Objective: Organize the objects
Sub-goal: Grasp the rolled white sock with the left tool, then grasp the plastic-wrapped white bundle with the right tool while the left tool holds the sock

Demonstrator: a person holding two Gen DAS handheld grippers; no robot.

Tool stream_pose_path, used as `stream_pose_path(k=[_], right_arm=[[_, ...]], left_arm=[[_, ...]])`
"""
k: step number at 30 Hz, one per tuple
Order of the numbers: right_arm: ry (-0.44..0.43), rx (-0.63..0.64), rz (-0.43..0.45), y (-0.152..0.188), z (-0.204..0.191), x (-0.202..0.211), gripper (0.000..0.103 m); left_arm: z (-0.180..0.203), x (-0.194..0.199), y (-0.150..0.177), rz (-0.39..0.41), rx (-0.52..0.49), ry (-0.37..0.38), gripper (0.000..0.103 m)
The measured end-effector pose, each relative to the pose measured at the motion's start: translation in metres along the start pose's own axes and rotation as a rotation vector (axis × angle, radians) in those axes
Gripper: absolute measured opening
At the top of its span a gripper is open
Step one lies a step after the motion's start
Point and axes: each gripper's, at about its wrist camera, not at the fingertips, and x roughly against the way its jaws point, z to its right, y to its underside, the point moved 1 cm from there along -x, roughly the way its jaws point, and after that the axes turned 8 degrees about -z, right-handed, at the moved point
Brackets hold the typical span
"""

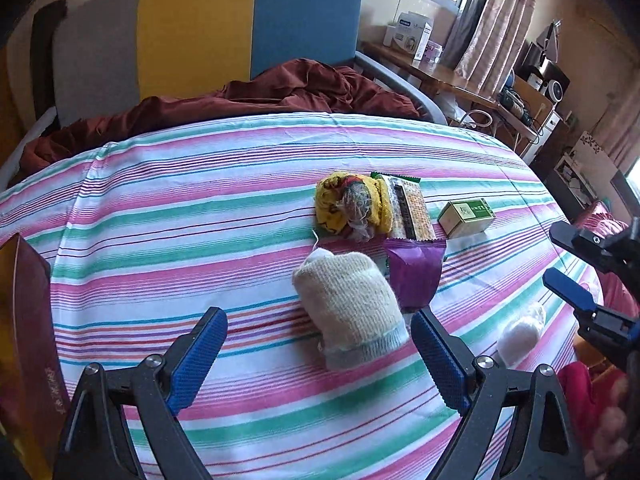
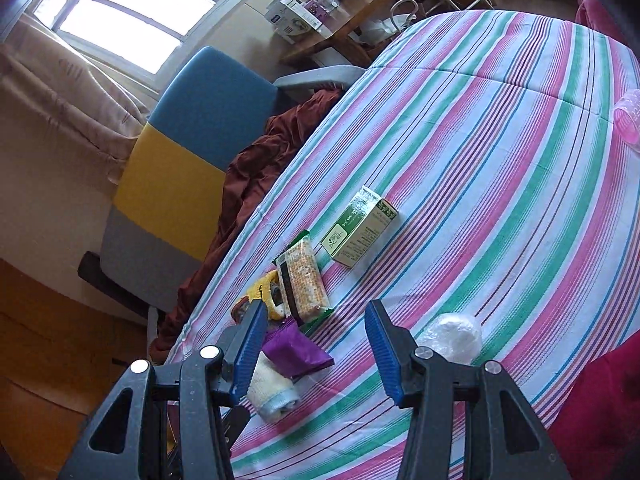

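On the striped sheet (image 1: 200,220) lie a cream rolled sock (image 1: 348,304), a purple packet (image 1: 416,272), a yellow patterned cloth ball (image 1: 348,208), a snack bar packet (image 1: 408,208), a green box (image 1: 466,216) and a white plastic-wrapped ball (image 1: 520,332). My left gripper (image 1: 320,352) is open, just short of the sock. My right gripper (image 2: 316,344) is open above the purple packet (image 2: 296,350) and sock (image 2: 272,392); it shows in the left wrist view (image 1: 560,256) at the right edge. The snack bar (image 2: 304,280), box (image 2: 360,228) and white ball (image 2: 452,336) lie ahead.
A dark red box (image 1: 24,340) stands at the left edge. A maroon blanket (image 1: 260,96) is bunched before the yellow and blue headboard (image 1: 248,24). A wooden desk (image 1: 448,76) with boxes is at the back right. A pink item (image 2: 628,120) lies far right.
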Motion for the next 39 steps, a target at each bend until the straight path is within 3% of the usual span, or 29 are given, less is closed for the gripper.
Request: stream_pose_path(k=[6, 8, 9, 10, 11, 19, 25, 30, 32, 36, 38, 39], right_arm=[[0.001, 0.014, -0.016, 0.001, -0.002, -0.003, 0.052], [0.002, 0.015, -0.017, 0.001, -0.002, -0.003, 0.052], [0.002, 0.018, -0.018, 0.001, -0.002, -0.003, 0.052], [0.004, 0.021, -0.020, 0.001, -0.002, -0.004, 0.052], [0.006, 0.026, -0.022, 0.001, -0.003, -0.004, 0.052], [0.025, 0.029, -0.027, 0.001, -0.004, -0.005, 0.052], [0.057, -0.031, 0.024, -0.002, 0.007, 0.004, 0.052], [0.185, -0.117, 0.121, -0.004, 0.020, 0.018, 0.053], [0.254, -0.145, 0.098, -0.005, 0.025, 0.013, 0.056], [0.372, -0.129, -0.041, -0.004, 0.025, -0.016, 0.056], [0.327, -0.123, -0.126, 0.001, 0.026, -0.032, 0.058], [0.215, -0.132, -0.160, 0.003, 0.026, -0.036, 0.058]], left_arm=[[0.012, -0.036, -0.018, -0.030, -0.037, -0.020, 0.092], [0.006, -0.048, -0.017, -0.070, -0.028, 0.016, 0.078], [0.003, -0.048, -0.014, -0.063, -0.015, 0.054, 0.075], [0.002, -0.044, -0.010, -0.039, -0.015, 0.066, 0.063], [0.002, -0.040, -0.006, -0.033, -0.022, 0.074, 0.061], [-0.012, -0.004, 0.051, 0.011, -0.013, 0.073, 0.058], [-0.010, 0.006, 0.097, 0.048, -0.095, 0.044, 0.051], [-0.012, 0.006, 0.100, 0.073, -0.126, 0.055, 0.050], [-0.011, 0.006, 0.103, 0.096, -0.145, 0.050, 0.050], [-0.015, 0.007, 0.103, 0.098, -0.129, 0.085, 0.050], [-0.017, 0.007, 0.102, 0.099, -0.123, 0.098, 0.050], [-0.016, 0.007, 0.102, 0.101, -0.121, 0.101, 0.050]])
